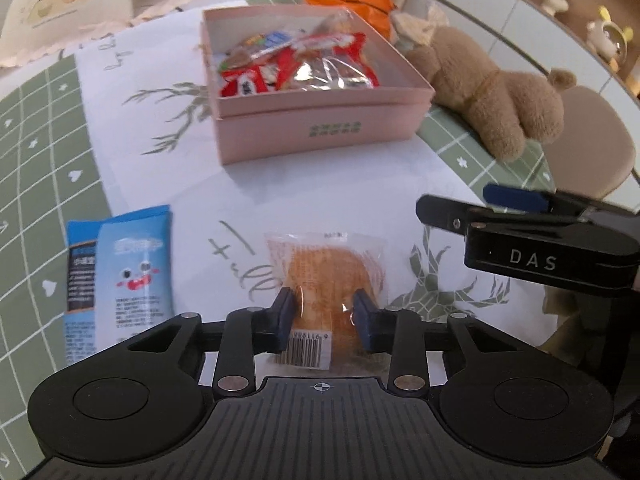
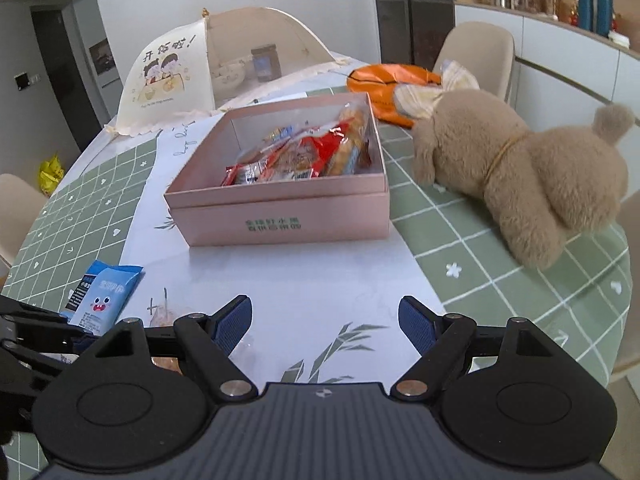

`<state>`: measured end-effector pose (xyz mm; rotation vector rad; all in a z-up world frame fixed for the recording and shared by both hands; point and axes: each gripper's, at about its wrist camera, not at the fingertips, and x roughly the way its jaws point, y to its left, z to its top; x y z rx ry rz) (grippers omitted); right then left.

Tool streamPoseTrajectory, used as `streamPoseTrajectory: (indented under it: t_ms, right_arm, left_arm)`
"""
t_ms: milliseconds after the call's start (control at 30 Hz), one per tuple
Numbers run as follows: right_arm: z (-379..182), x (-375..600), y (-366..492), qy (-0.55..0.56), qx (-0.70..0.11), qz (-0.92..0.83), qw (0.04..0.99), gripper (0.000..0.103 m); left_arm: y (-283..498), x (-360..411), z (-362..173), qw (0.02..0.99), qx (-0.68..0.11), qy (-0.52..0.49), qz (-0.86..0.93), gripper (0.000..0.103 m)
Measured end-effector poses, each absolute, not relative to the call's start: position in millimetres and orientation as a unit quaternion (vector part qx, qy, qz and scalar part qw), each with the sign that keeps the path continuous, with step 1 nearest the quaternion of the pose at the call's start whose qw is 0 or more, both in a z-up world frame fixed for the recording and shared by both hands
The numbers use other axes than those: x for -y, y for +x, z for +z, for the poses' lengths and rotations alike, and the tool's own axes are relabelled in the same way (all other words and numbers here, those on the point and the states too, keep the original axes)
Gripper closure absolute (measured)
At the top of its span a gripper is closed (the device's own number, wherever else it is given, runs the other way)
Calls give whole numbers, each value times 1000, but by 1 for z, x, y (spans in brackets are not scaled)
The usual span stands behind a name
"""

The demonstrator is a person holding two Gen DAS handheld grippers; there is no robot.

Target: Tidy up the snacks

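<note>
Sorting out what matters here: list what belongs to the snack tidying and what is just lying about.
Part of the job:
- wrapped bun, between the left tongs
- blue packet
- pink box, snacks inside
- right tongs, open

Lying about:
- plush bear
- orange bag
- mesh food cover

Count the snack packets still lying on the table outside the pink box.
2. A clear-wrapped bun sits between the left gripper's fingers; a blue packet lies to its left. Others may hide behind the grippers.
</note>
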<state>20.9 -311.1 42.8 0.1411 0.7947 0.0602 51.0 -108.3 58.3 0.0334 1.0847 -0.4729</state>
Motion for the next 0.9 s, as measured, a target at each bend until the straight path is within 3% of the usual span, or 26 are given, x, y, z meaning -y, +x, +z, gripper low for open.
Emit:
streamPoseTrajectory:
  t_ms: [67,400,633,867,900]
  right_arm:
    - [40,309,23,73,-392,31,917,22]
    - [41,250,40,96,-414,140,895,22]
    - [44,149,60,48,-423,249,870,21]
    - [18,68,103,-26,-488,196,850,21]
    - [15,63,103,-45,-490,181,851,13]
  left_arm:
    - [52,94,60,833,-510,-3,-215,73]
    - [55,-29,86,868,-467,-149,-79,70]
    - [52,-95,108,890,-433,-134,42,70]
    - [54,-101,99,889,-446,-86,56,70]
    - [55,-101,96,889,-448,-85,54,70]
